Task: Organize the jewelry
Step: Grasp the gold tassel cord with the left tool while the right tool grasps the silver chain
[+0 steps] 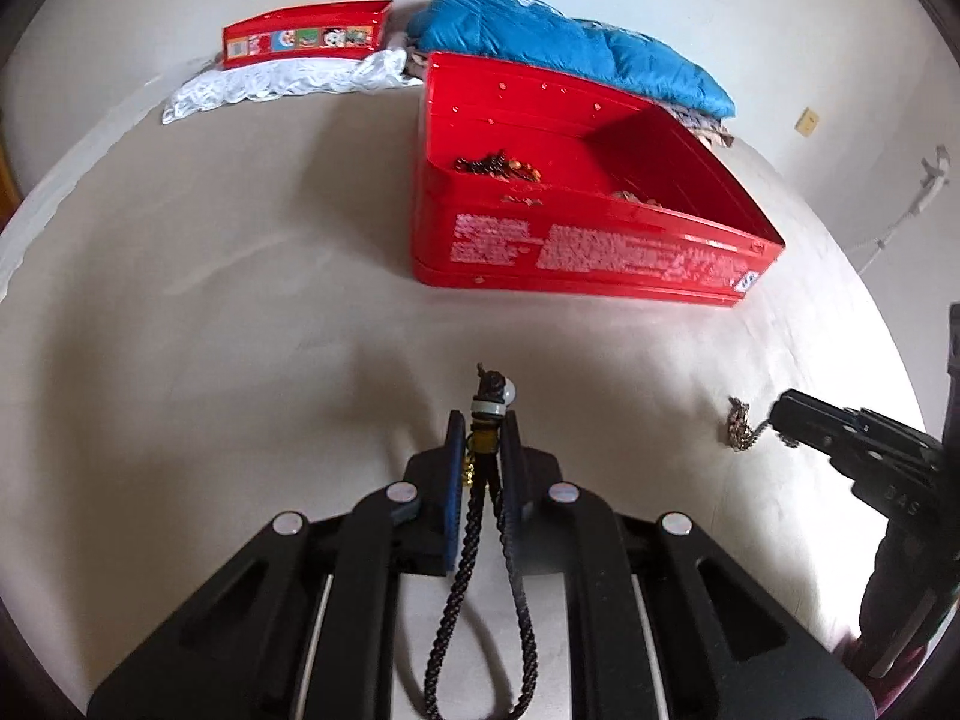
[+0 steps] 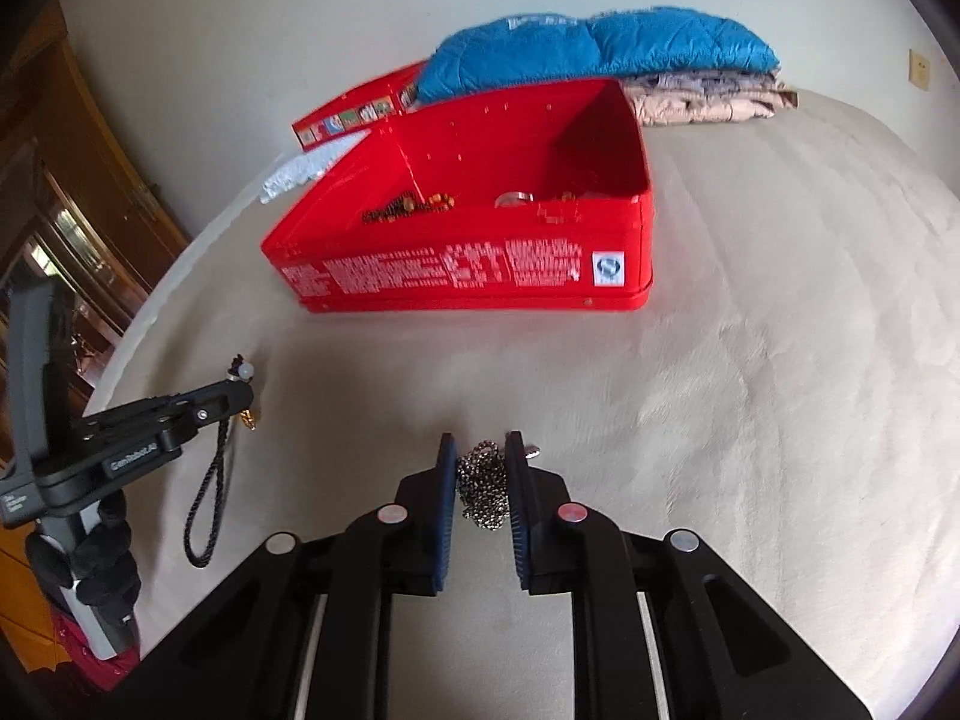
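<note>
At the far left, by the wall, the red box lid leans tilted on a white lace cloth; a row of small cartoon pictures runs along its side. To the right of it the open red tin box stands on the bed. Inside lie a dark beaded bracelet with orange beads at the left, and some small golden and silver pieces more to the right; what they are exactly is too small to tell. Behind the box a folded blue quilt lies on top of a folded patterned blanket.

The left gripper is clamped on a black cord pendant: the beads stick out past the fingertips and the braided loop hangs down between the fingers. The right gripper is pressed on a bunched silver chain necklace, which is above the bed, well in front of the box.

The surface is a bed with a beige plush cover. The wall behind is white, with a small beige socket. At the left edge of the right wrist view is a wooden cabinet with glass.
</note>
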Demonstrator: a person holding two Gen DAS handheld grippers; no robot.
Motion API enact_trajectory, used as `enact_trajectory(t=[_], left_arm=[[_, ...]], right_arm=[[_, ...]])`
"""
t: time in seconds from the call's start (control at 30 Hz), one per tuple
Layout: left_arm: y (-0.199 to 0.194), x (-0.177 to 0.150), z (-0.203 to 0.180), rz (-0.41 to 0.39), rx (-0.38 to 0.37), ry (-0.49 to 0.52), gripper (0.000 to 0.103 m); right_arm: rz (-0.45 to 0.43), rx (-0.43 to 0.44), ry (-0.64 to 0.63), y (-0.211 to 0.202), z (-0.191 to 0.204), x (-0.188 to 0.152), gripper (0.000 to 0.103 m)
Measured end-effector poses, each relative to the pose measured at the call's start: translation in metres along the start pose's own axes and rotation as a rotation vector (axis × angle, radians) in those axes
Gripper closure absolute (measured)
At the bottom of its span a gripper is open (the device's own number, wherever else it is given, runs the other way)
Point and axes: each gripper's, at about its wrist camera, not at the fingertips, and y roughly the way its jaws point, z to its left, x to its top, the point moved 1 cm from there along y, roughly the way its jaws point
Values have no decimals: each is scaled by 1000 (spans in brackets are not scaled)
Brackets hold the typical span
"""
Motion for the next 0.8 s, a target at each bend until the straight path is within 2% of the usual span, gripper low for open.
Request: enact_trajectory(t=[0.13, 0.23, 0.47, 0.53, 0.6, 0.67, 0.8], left_arm=[[10, -3, 1, 36, 20, 1, 93], [12, -4, 2, 41, 26, -3, 93], [16, -5, 0, 50, 39, 9, 92], [17, -5, 0, 51, 45, 10, 92], [17, -6, -3, 50, 53, 15, 91], [17, -7, -4, 51, 61, 24, 90], [18, -7, -4, 57, 59, 22, 93]], right_arm=[[56, -5, 4, 15, 1, -3, 83], [63, -17, 2, 17, 0, -4, 74], [77, -78, -71, 21, 13, -11, 72], [82, -92, -95, 22, 18, -13, 72], [77, -115, -114, 23, 22, -14, 77], [82, -89, -102, 23, 21, -13, 87], [79, -52, -63, 21, 14, -10, 90]])
